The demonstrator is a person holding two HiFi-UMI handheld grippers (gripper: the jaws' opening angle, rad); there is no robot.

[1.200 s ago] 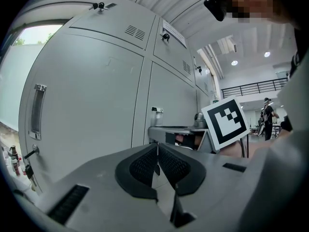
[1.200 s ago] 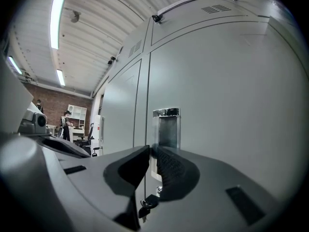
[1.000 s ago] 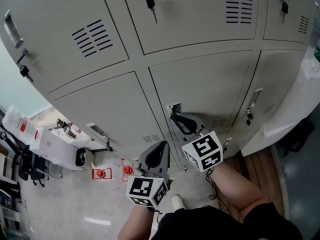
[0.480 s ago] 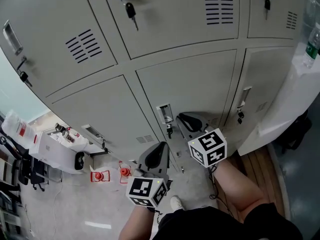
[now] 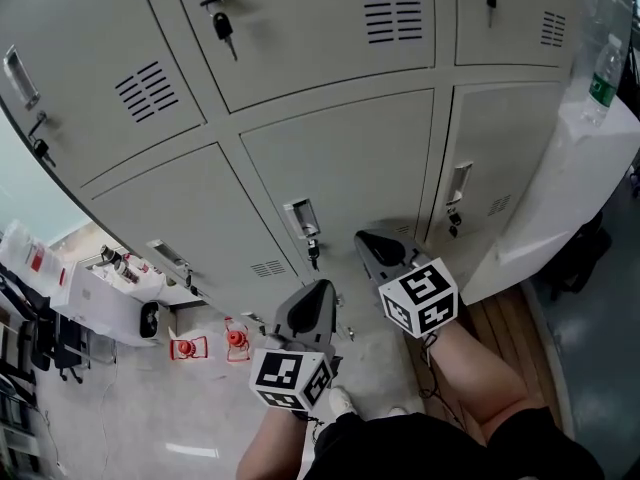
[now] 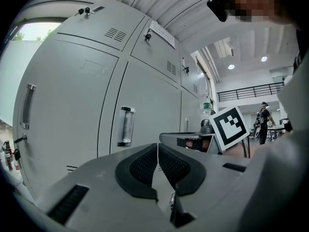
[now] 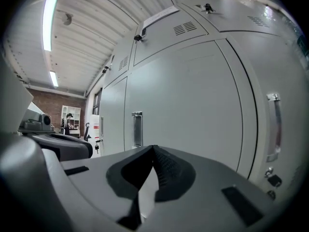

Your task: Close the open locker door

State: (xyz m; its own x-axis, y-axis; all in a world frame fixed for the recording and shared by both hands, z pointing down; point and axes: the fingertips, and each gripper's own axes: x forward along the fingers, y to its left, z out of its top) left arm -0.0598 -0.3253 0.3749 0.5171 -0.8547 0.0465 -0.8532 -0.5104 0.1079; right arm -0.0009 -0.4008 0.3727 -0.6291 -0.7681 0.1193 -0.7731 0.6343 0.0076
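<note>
The locker door (image 5: 345, 163) sits flush with its neighbours, so the closing looks done and only drawing back seems left. Just below and right of its handle (image 5: 300, 218), the right gripper (image 5: 372, 240) has just been closing its fingers on nothing. The left gripper (image 5: 318, 293), lower still, is pinched together and empty. A white cabinet (image 5: 570, 198) hems in the side right of the handle. The floor (image 5: 150, 408) below seems to leave room to retreat.

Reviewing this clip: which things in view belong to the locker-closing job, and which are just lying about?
Job:
- lower middle locker door, looking shut
- its handle
- right gripper, jaws just closed, nothing between them
- left gripper, shut, empty

Lying about:
- water bottle
- hanging key
- small red items
</note>
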